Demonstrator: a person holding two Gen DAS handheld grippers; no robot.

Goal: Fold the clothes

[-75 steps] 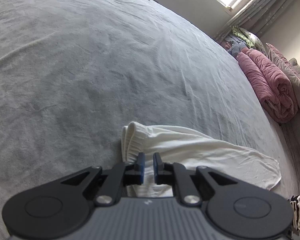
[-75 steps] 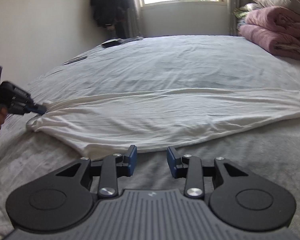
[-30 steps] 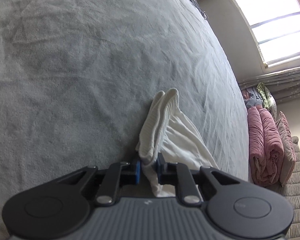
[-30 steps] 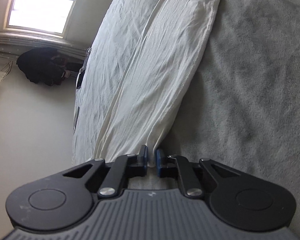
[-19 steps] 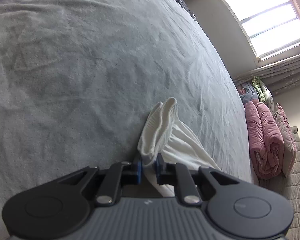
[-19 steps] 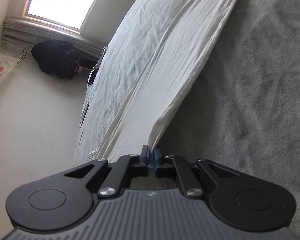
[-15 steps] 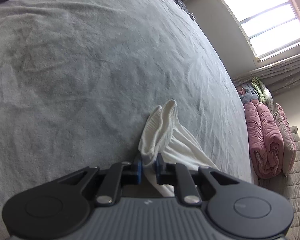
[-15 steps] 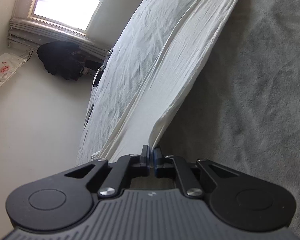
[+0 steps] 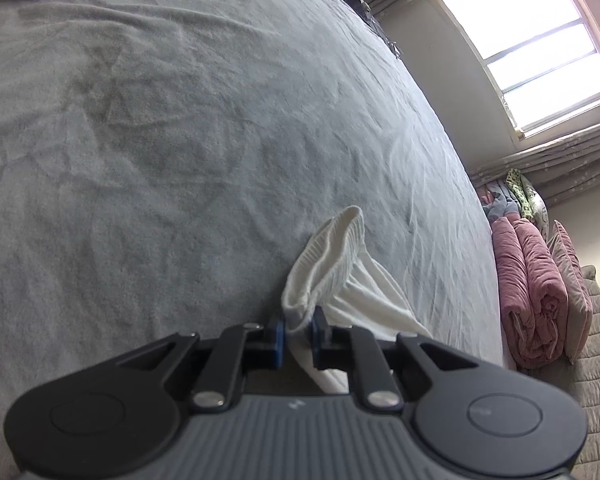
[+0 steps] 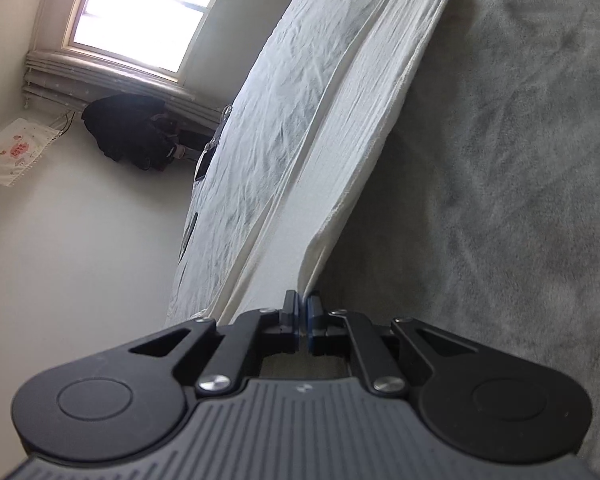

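The left tool [image 9: 298, 334] grips the ribbed cuff [image 9: 324, 256] of a white garment [image 9: 364, 296] lying on the grey bed [image 9: 180, 140], with a folded pink quilt [image 9: 530, 292] far right. The right tool [image 10: 303, 316] is pinched tight on the garment's hem edge [image 10: 314, 256], the cloth stretching away across the bed toward the window [image 10: 148, 12].

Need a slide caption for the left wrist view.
Left tool shut on the ribbed cuff of a white garment lying on a grey bedspread, window behind.
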